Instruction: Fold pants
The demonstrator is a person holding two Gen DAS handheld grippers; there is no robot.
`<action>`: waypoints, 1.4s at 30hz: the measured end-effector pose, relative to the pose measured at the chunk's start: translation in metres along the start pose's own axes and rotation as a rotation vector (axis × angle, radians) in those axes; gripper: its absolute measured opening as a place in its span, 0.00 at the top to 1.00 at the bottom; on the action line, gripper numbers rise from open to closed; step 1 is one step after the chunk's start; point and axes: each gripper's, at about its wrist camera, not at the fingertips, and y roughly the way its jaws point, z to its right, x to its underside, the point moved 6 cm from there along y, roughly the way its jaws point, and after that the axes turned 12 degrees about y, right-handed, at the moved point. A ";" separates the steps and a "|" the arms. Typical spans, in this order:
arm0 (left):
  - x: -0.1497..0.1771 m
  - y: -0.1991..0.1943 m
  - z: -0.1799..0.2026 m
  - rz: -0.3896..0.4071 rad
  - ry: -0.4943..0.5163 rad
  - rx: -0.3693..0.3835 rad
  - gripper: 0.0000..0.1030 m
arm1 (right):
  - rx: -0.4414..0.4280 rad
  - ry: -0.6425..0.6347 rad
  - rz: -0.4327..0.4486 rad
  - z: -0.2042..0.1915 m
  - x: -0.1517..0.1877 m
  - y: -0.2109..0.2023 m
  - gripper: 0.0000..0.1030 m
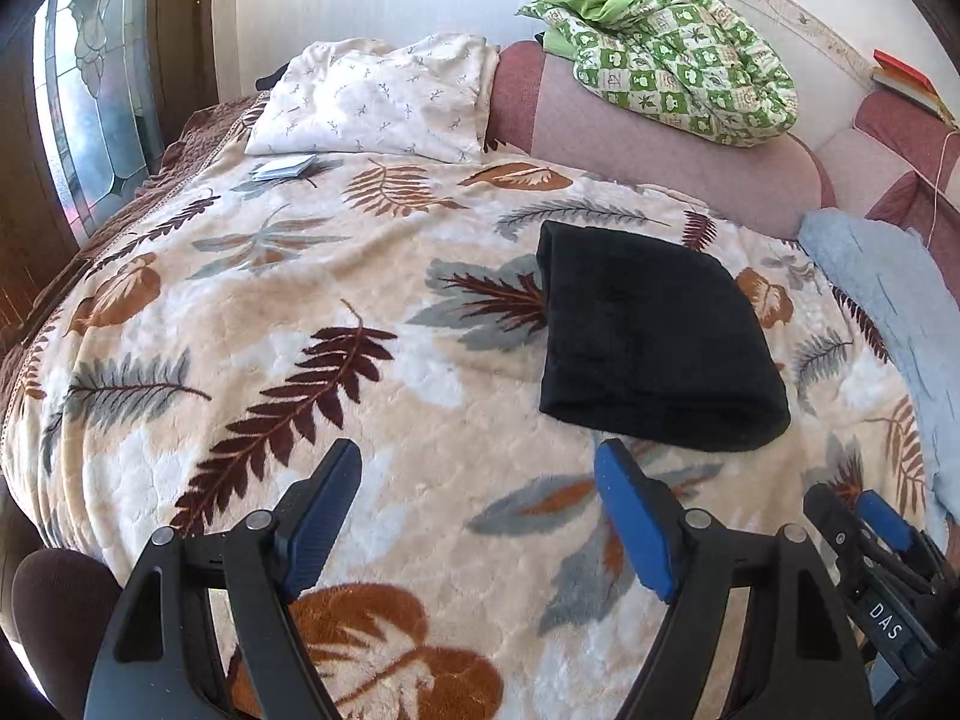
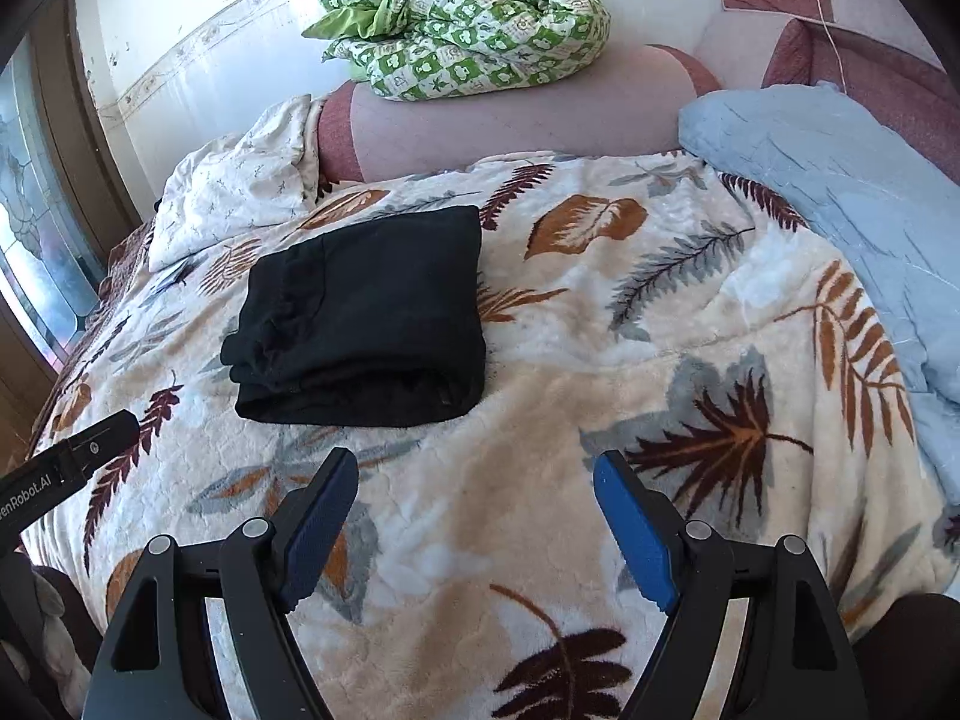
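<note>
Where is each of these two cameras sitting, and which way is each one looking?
Left wrist: sits on the left gripper, looks down over the leaf blanket; the right gripper shows at its right edge.
Right wrist: sits on the right gripper, faces the same bed; the left gripper's finger shows at its left edge.
Shared: the folded black pants, green quilt and blue blanket.

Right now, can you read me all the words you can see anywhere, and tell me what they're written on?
"DAS": white letters on the black body of the right gripper, seen from the left wrist camera.
"enRobot.AI": white letters on the black body of the left gripper, cut off at the picture's edge, so the start is missing.
The small booklet by the pillow: no readable print.
</note>
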 end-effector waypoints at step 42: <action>0.004 -0.032 0.026 0.059 0.104 -0.048 0.01 | 0.064 -0.136 0.009 -0.016 0.024 -0.004 0.16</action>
